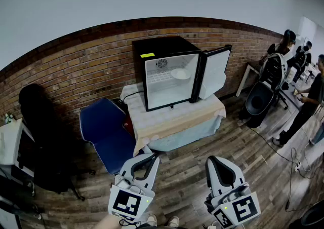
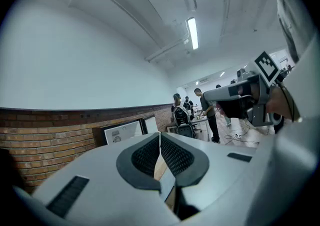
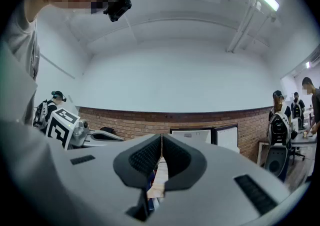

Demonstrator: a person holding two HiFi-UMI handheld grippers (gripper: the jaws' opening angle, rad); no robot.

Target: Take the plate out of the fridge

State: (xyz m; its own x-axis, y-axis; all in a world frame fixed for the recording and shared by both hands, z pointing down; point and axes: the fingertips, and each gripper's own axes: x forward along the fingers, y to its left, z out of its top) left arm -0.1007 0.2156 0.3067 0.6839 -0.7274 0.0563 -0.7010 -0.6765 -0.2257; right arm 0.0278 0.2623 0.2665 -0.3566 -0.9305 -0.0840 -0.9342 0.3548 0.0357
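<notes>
A boxy black mini fridge (image 1: 162,49) stands with its door (image 1: 215,73) swung open on a tabletop (image 1: 177,117) draped in pale cloth, against a rough red brick wall (image 1: 76,71). The round white plate (image 1: 180,74) lies on the upper shelf inside. The left tool (image 1: 151,158) and right tool (image 1: 212,160) have their ribbed dark pads pressed together, empty. Both hover over the wood-plank floor (image 1: 187,172), well apart from the plate.

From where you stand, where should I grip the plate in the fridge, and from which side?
Take the plate by its near rim, coming in level through the open fridge front. It lies flat on the upper shelf, walls flank it, and the door is swung right, so likely only that front edge is reachable.
</notes>
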